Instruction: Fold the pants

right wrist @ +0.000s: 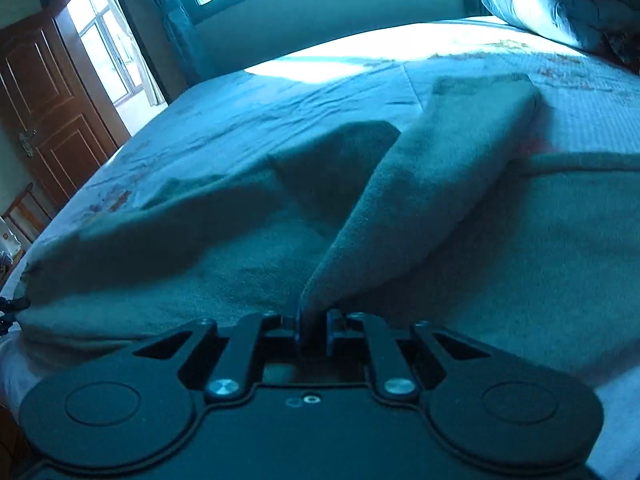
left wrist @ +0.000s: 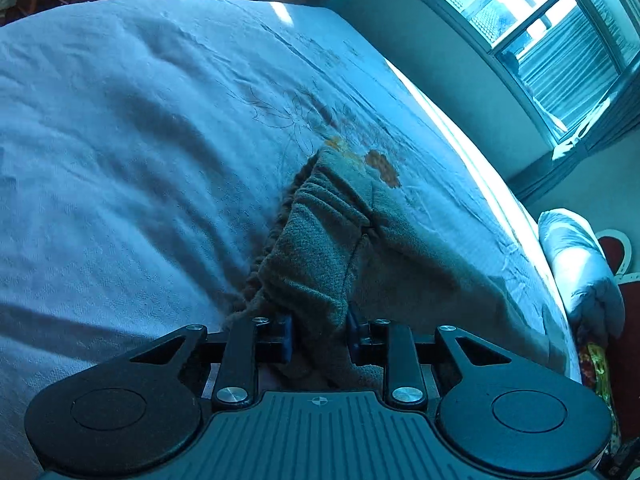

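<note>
The pants [right wrist: 224, 240] lie on the bed [left wrist: 120, 140], a pillow [right wrist: 560, 0] behind them.

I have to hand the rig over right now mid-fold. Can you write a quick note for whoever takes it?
Left claw: shut on the pants, gripping a thick bunch at the gathered waistband end.
Right claw: shut on the pants, pinching an edge of a leg that rises as a ridge from the fabric below.
Position: the grey fleece pants lie on the bed, near the side facing the window; a rolled quilt sits at the bed's far end.
Done: both grips taken, one part lifted.
Left: carry the fold over, lay it flat, release. How many folds are finished cannot be told.
</note>
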The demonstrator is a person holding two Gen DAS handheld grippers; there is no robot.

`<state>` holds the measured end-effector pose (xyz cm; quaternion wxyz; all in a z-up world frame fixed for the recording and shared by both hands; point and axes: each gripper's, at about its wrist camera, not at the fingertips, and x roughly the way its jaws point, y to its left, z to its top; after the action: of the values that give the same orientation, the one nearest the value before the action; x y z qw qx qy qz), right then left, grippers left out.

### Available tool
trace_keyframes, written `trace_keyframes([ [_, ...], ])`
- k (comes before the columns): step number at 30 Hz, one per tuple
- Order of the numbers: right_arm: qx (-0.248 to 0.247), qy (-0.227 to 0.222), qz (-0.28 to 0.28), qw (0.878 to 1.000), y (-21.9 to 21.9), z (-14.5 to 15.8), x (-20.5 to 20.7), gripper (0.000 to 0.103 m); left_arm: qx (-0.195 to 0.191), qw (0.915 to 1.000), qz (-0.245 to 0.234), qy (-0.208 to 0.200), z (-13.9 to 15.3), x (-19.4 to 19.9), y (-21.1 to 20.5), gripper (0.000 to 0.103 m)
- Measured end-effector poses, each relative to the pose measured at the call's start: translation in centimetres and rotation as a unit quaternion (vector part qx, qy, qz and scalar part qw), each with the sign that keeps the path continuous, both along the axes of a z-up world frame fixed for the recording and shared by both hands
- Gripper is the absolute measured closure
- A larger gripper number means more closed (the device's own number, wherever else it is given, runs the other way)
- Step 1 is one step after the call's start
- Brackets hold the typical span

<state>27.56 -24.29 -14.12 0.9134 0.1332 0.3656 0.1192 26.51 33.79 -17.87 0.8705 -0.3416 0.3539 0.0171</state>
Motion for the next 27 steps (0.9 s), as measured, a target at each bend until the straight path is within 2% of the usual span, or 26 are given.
trace_keyframes([
  [2,0.015,-0.011,-0.015,1.0,-0.1,0.1,-0.5,0.097,-0.002,0.9999,0.011,-0.006,0.3,0.0,-0.3,0.071],
  [5,0.04,-0.015,-0.033,0.999,-0.4,1.0,-0.4,0.089,0.031,0.9995,0.007,-0.004,1.0,0.5,-1.5,0.059],
  [6,0.048,-0.01,-0.037,0.998,-0.5,1.0,0.0,0.083,0.034,0.9994,0.006,-0.006,0.9,0.6,-1.8,0.048],
  [7,0.059,0.001,-0.042,0.997,-0.7,0.9,0.3,0.082,0.035,0.9993,0.005,-0.011,0.9,0.8,-2.0,0.036],
  [9,0.078,0.015,-0.052,0.996,-1.1,0.4,0.8,0.088,0.048,0.9987,0.005,-0.014,1.0,1.2,-2.9,0.029],
  [10,0.077,0.018,-0.054,0.995,-1.2,0.4,0.8,0.09,0.061,0.9981,0.004,-0.01,1.0,1.5,-3.2,0.031],
  [11,0.074,0.016,-0.054,0.996,-1.2,0.5,0.8,0.097,0.067,0.9977,0.004,-0.003,1.0,1.8,-3.3,0.038],
  [12,0.073,0.011,-0.052,0.996,-1.2,0.9,0.7,0.099,0.071,0.9975,0.004,0.005,1.2,2.0,-3.2,0.067],
  [13,0.076,-0.001,-0.049,0.996,-1.3,1.4,0.5,0.1,0.055,0.9985,-0.004,-0.001,1.5,2.0,-2.8,0.072],
  [14,0.08,-0.017,-0.045,0.996,-1.4,2.1,0.0,0.1,0.041,0.999,-0.008,-0.012,1.9,1.8,-2.3,0.073],
  [18,0.078,-0.071,-0.025,0.994,-1.6,5.2,-1.9,0.1,0.051,0.9981,-0.023,-0.027,3.7,0.2,-2.1,0.074],
  [20,0.062,-0.08,-0.017,0.995,-1.5,5.5,-2.7,0.1,0.071,0.9969,-0.025,-0.023,3.9,-0.7,-2.2,0.074],
  [22,0.03,-0.067,-0.01,0.997,-1.0,4.1,-2.7,0.1,0.077,0.9967,-0.024,-0.009,2.7,-1.0,-2.1,0.073],
  [24,0.003,-0.006,-0.01,1.0,-0.4,1.1,-1.5,0.1,0.078,0.9967,-0.02,-0.008,1.0,-0.8,-2.0,0.071],
  [27,0.021,-0.012,-0.02,1.0,-0.8,0.1,-1.9,0.1,0.088,0.9959,-0.011,-0.016,1.6,-0.8,-2.5,0.07],
])
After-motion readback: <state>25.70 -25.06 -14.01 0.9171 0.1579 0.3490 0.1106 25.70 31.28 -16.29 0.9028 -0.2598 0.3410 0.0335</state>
